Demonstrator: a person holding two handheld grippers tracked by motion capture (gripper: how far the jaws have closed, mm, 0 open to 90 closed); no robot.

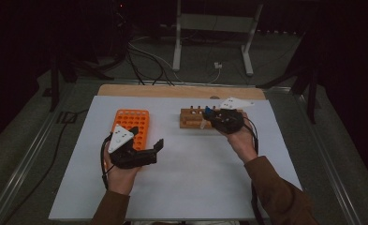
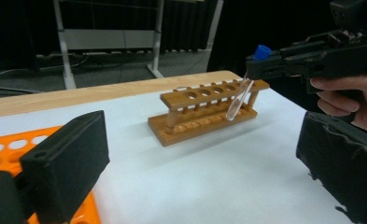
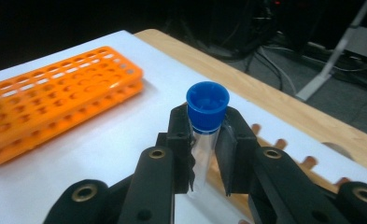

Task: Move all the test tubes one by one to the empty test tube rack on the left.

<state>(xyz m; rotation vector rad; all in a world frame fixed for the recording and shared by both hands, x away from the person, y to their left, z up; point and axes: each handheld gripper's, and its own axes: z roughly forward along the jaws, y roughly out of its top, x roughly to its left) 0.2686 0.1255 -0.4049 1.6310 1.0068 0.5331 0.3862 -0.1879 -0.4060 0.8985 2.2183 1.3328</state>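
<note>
Tube with blue cap clamped in right hand-held gripper, held tilted beside wooden rack, not yet seated in a hole. Left hand-held gripper open, empty, near orange rack. Insertion remaining.

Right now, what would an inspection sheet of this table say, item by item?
Surface: white sheet on a wooden table.
Job's things: blue-capped clear test tube above the wooden rack; orange rack at left.
Clutter: nothing seen.
Claws: right claw shut on the tube; left claw open, holding nothing.
Cables: cords across the floor.
Surroundings: dark room, white metal stand behind.
</note>
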